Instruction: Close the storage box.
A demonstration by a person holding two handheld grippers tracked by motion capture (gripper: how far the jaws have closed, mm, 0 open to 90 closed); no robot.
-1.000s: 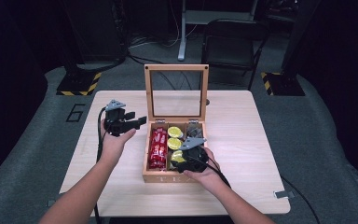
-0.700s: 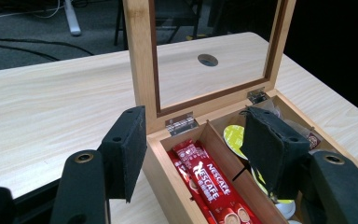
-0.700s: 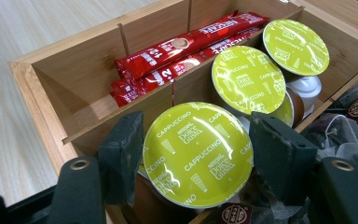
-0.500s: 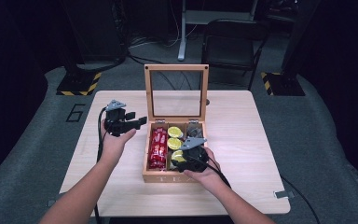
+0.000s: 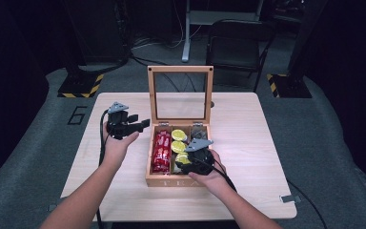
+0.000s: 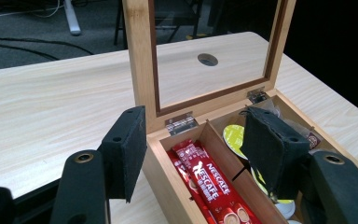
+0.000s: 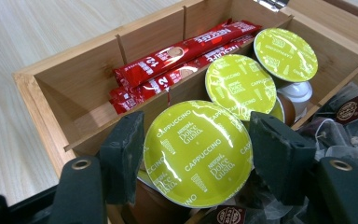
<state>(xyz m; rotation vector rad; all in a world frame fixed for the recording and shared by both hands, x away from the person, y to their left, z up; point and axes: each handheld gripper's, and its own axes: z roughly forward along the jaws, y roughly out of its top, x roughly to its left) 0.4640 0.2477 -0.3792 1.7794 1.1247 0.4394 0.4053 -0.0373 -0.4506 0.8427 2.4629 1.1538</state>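
Wooden box (image 5: 178,179), lid (image 5: 180,93) raised upright at its rear edge, stands near the middle of the table (image 5: 248,138), slightly toward the person's side. Bare tabletop lies all round the box, widest to its right and behind the lid; a round hole (image 6: 207,59) pierces the table behind the lid.

Contents, by compartment: left, red Nescafé sachets (image 7: 179,52) lying lengthwise, front part of that compartment bare; middle, green-lidded capsules reading "Nescafé Dolce Gusto Cappuccino"; right, dark wrapped tea bags (image 7: 349,126). Box front carries lettering, too small to read for certain.

Right gripper (image 7: 196,154), over the box's front middle section: jaws set on either side of the nearest capsule (image 7: 196,151), pads at its lid rim, seemingly gripping it. Two further capsules (image 7: 240,84) sit behind it.

Left gripper (image 5: 124,125), just left of the box's rear corner, above the table: jaws spread wide, holding nothing, touching nothing, aimed at the lid hinge (image 6: 180,124).
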